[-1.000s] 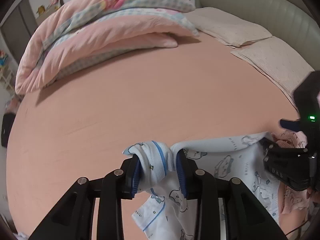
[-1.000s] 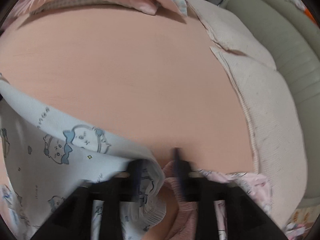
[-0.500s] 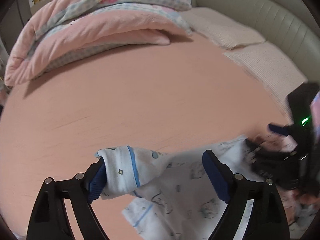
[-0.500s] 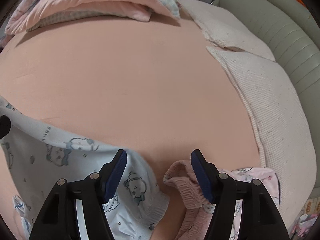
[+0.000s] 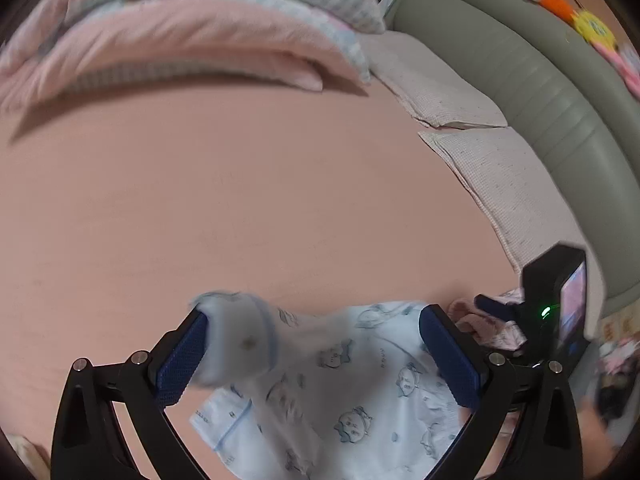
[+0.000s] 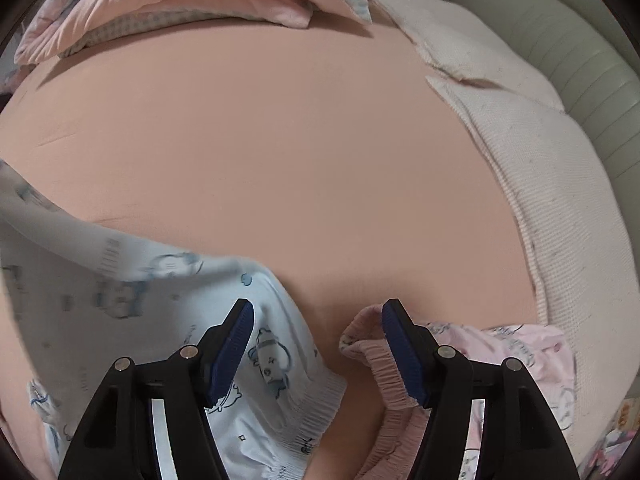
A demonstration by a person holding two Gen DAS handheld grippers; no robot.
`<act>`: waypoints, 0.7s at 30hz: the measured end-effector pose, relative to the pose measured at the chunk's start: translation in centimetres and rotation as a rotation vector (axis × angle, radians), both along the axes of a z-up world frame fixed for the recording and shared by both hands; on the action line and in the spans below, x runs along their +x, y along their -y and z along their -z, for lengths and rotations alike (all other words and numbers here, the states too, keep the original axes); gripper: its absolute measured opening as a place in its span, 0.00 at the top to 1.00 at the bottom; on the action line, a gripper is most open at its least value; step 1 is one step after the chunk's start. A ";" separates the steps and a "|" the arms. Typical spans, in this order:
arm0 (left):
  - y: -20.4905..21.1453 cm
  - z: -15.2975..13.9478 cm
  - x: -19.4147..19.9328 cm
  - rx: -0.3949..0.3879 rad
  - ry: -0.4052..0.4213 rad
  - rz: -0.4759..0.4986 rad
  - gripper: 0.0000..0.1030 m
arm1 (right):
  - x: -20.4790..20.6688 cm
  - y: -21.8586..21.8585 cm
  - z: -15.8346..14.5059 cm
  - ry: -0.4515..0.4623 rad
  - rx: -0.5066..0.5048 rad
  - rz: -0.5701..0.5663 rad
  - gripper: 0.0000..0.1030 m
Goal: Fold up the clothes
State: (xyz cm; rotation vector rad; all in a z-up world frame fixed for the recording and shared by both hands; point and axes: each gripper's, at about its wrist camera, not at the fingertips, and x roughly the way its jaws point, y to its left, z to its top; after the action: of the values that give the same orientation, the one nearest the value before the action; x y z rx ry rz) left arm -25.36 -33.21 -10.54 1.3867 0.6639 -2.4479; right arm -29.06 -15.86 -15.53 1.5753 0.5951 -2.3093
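A light blue garment (image 5: 352,376) printed with cartoon faces lies on the pink bedsheet (image 5: 248,208). Its blue-trimmed cuff (image 5: 240,340) rests against the left pad of my left gripper (image 5: 312,344), which stands wide open over the cloth. In the right wrist view the same blue garment (image 6: 132,292) spreads at lower left, its ribbed hem by the left finger. My right gripper (image 6: 318,338) is open, with bare sheet between its pads. A pink garment (image 6: 480,364) with an elastic waistband lies under its right finger. The right gripper also shows at the left wrist view's right edge (image 5: 532,320).
A folded pink and blue quilt (image 5: 192,32) lies at the far side of the bed. Two cream pillows (image 6: 532,184) line the right side against a grey-green padded headboard (image 5: 552,92). Colourful toys (image 5: 588,28) sit on top of the headboard.
Both grippers were shut on the blue garment a second ago and opened, letting it drop on the sheet. The left gripper has since swung right and tilted up.
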 end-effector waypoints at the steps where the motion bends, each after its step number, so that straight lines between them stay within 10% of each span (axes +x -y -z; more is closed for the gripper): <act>1: 0.4 -0.1 0.2 -0.006 0.002 -0.013 0.00 | 0.1 0.0 0.4 -0.001 0.016 -0.004 0.36; 21: 4.2 3.9 5.5 0.187 0.058 -0.121 0.00 | 0.2 -1.8 2.2 0.039 0.026 0.018 0.36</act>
State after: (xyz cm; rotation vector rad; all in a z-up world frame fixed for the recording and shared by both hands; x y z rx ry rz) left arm -19.85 -37.42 -14.44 1.4318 0.9549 -2.2917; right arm -28.88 -14.09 -17.73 1.6397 0.6062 -2.2871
